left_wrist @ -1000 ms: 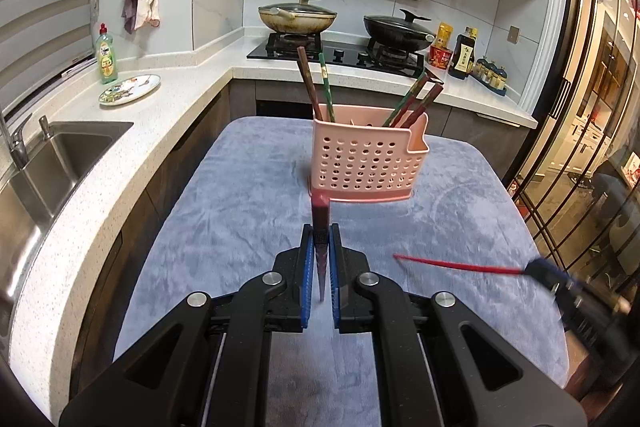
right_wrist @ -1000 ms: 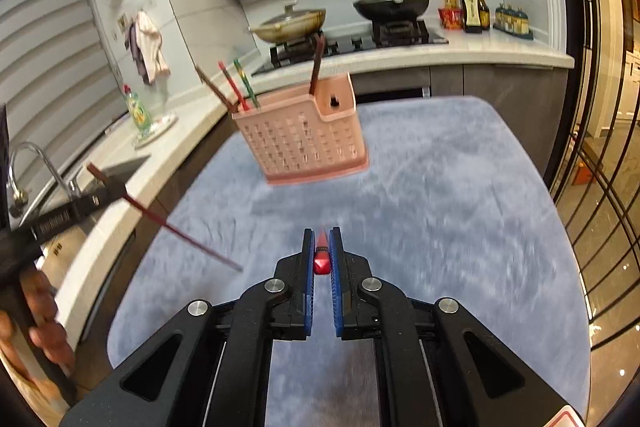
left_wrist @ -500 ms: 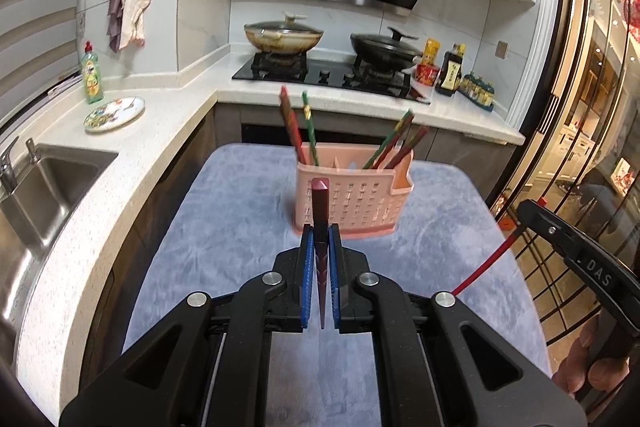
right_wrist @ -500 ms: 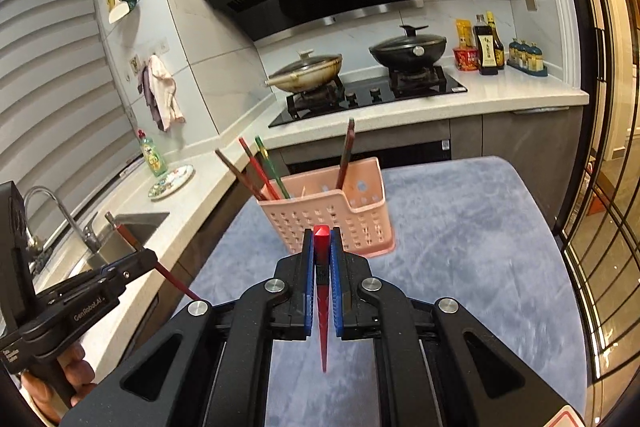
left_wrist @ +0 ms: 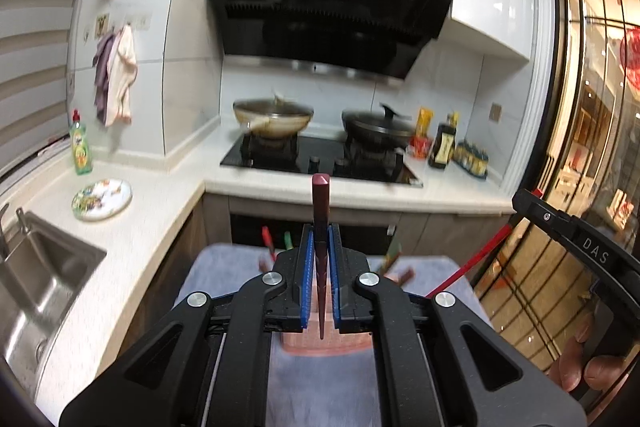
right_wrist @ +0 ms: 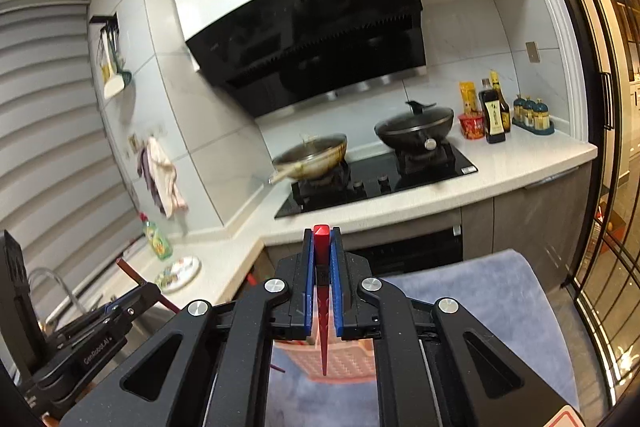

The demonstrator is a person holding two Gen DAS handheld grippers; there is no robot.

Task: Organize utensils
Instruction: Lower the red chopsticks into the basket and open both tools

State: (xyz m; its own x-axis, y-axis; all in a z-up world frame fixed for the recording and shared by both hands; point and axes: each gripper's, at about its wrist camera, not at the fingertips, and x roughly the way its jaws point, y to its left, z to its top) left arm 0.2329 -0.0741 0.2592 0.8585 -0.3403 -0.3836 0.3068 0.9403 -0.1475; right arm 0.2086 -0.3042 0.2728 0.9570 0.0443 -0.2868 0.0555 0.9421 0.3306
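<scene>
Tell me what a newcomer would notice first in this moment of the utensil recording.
Front and centre in each wrist view, a claw is shut on one chopstick: the left claw grips a dark maroon chopstick, the right claw a bright red chopstick. Behind looms the big black range hood over two pans, and the pink utensil basket peeks out below.

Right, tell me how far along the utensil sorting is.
Done: several chopsticks already stand in the pink basket. In hand: the left claw is shut on a dark red chopstick, the right claw on a bright red chopstick, both held above the basket. Left: dropping both in. Whether more lie on the grey mat cannot be seen.
</scene>
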